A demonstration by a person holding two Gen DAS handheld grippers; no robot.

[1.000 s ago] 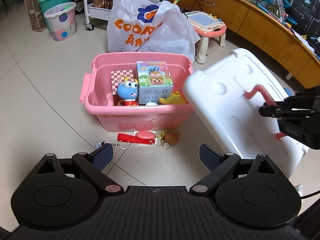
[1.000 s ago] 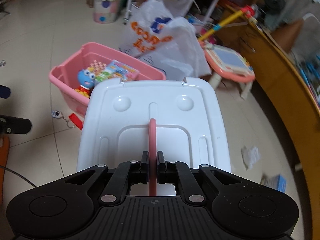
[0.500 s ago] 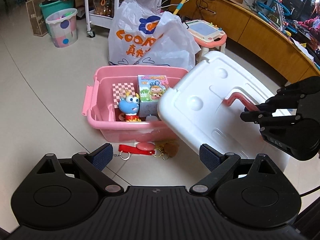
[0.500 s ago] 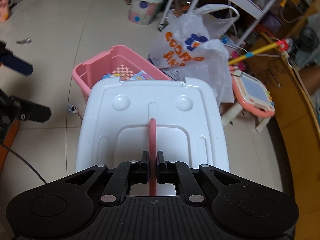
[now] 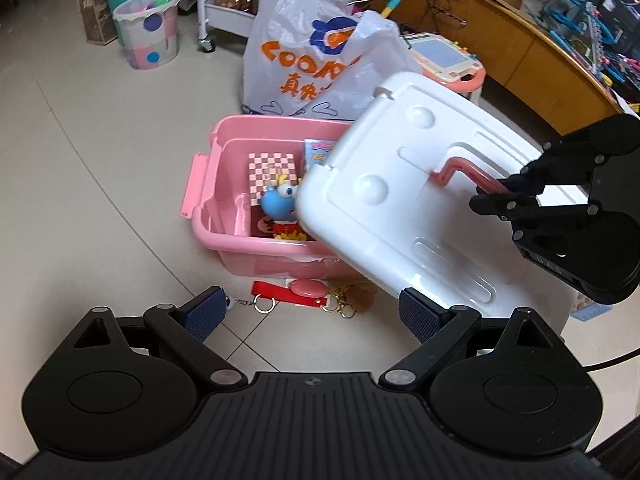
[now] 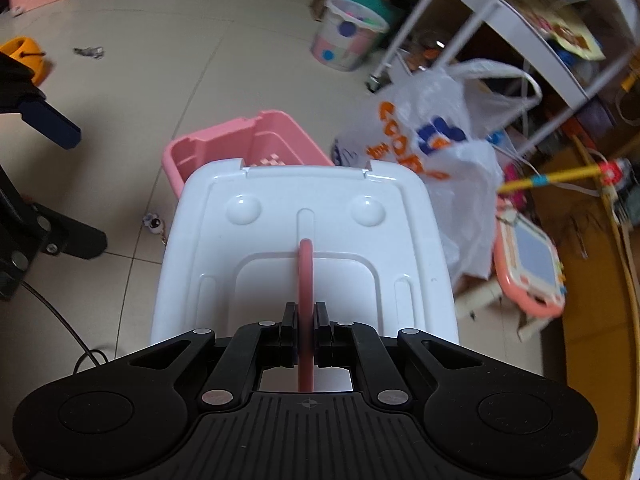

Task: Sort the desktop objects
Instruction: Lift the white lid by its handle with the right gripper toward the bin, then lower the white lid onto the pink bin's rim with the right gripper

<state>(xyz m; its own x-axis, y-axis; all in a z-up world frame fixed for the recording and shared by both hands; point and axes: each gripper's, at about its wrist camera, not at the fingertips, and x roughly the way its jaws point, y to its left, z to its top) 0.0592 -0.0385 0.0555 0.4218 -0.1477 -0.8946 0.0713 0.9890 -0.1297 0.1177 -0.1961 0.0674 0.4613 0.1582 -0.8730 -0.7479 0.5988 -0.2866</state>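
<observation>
A pink bin [image 5: 218, 196] [image 6: 208, 150] stands on the tiled floor holding a blue toy figure [image 5: 278, 204], a checkered box [image 5: 272, 170] and other toys. My right gripper [image 6: 306, 312] [image 5: 494, 196] is shut on the pink handle [image 6: 306, 264] [image 5: 460, 170] of the white lid [image 5: 400, 216] [image 6: 304, 240]. The lid hangs tilted over the bin's right half. My left gripper [image 5: 310, 314] is open and holds nothing, low in front of the bin. Under it lie a red strap with a pink oval fob [image 5: 304, 290], key rings and a brown charm [image 5: 360, 296].
A white shopping bag [image 5: 316, 64] [image 6: 432, 140] stands behind the bin. A pink drawing-board stool [image 5: 448, 60] [image 6: 528, 264], a spotted waste bin [image 5: 148, 28] [image 6: 348, 34], a white wheeled rack [image 5: 224, 8] and a curved wooden counter [image 5: 520, 40] ring the area. A small keychain [image 6: 152, 222] lies beside the bin.
The lid, held by my right gripper, has swung left over the bin and now hides the colourful box and yellow toy. My left gripper shifted slightly, still open.
</observation>
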